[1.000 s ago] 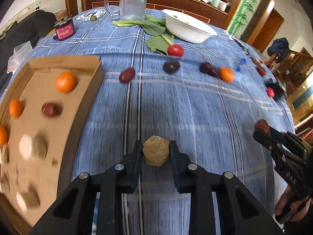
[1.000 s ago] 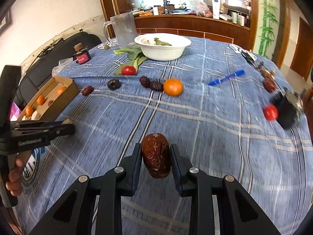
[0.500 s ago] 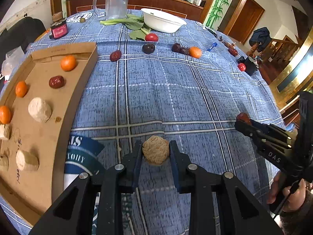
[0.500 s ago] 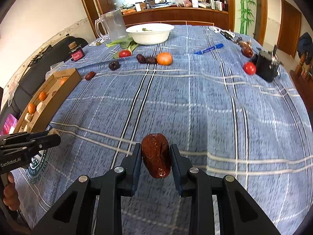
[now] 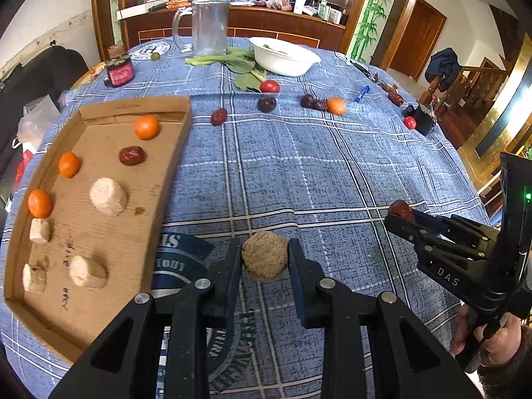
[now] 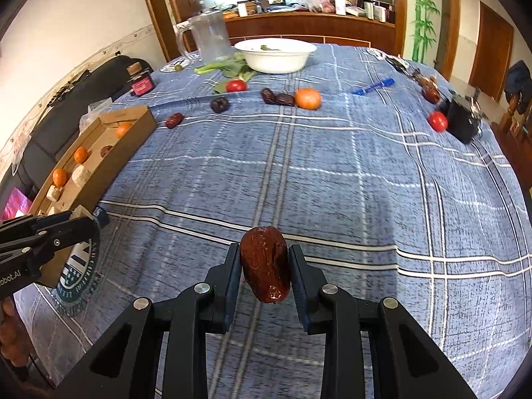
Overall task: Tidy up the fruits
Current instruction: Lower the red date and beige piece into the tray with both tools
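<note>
Brown item, left gripper (image 5: 265, 259): a rough, crumbly tan puck (image 5: 265, 255), round and flat-faced, is pinched between both fingers and held above the worktop (image 5: 299, 173), just beside the box's near right corner.
Red date, right gripper (image 6: 265, 264): a glossy, wrinkled red-brown date (image 6: 265, 263), oval and set upright, is clamped between nearly closed fingers, well clear of the cloth.
Risk, puck: its grainy surface looks friable; I judge that a harder squeeze could crumble it, and a bump on the box wall could knock it loose.
Risk, date: the skin looks slick and the shape tapers, so I judge it may swivel or slip out if tilted on the way across.
Risk, crossing: the box lies on the left side, so the right gripper must reach toward the left one; the two could collide.
Cardboard box (image 5: 166, 179): shallow, matte brown, low-walled; it holds three small oranges, one dark red date and several pale chalky lumps, all apart from each other.
Cloth: blue woven plaid with white lines, slightly rumpled.
Far fruit: a red date (image 5: 219, 116), a dark plum (image 5: 266, 103), two dark dates touching an orange (image 5: 335, 105), and a smooth tomato (image 5: 269, 86) beside greens.
Beyond: a white bowl (image 5: 282, 60) and a clear jug (image 5: 210, 26).
</note>
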`<state>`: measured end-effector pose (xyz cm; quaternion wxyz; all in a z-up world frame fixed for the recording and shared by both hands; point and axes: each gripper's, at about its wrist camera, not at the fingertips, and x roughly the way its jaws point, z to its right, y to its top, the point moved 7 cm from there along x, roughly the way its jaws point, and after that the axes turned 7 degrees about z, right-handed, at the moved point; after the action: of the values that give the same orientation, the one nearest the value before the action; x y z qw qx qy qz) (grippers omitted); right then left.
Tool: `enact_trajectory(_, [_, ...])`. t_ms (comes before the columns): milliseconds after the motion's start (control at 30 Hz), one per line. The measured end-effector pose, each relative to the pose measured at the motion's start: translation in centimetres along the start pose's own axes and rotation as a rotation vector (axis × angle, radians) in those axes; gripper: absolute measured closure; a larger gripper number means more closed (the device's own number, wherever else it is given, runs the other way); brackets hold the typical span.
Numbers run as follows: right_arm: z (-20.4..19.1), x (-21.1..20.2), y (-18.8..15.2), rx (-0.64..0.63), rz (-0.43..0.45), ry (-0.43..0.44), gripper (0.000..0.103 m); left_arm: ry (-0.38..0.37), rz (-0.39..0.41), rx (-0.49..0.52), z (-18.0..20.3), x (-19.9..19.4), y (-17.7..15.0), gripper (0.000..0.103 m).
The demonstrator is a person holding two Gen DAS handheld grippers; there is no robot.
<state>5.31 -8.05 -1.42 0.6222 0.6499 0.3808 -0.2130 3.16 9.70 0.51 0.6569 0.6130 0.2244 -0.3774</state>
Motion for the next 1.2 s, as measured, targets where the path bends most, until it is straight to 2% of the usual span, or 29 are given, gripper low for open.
enact_trajectory(200, [-2.1, -0.1, 0.9, -0.016, 0.015, 0.019, 0.072, 0.014, 0.033, -0.012, -1.3, -1.6, 0.5, 0.077])
enact_trajectory(600, [-7.0, 0.0, 2.8, -0.078, 0.045, 0.077, 0.072, 0.068, 0.086, -0.098, -6.4, -4.5, 0.8, 0.077])
enact_trajectory(1200, [-17.0, 2.6, 5.6, -0.184, 0.04, 0.234, 0.071, 0.229, 0.103, -0.25, -17.1, -8.1, -2.0, 0.077])
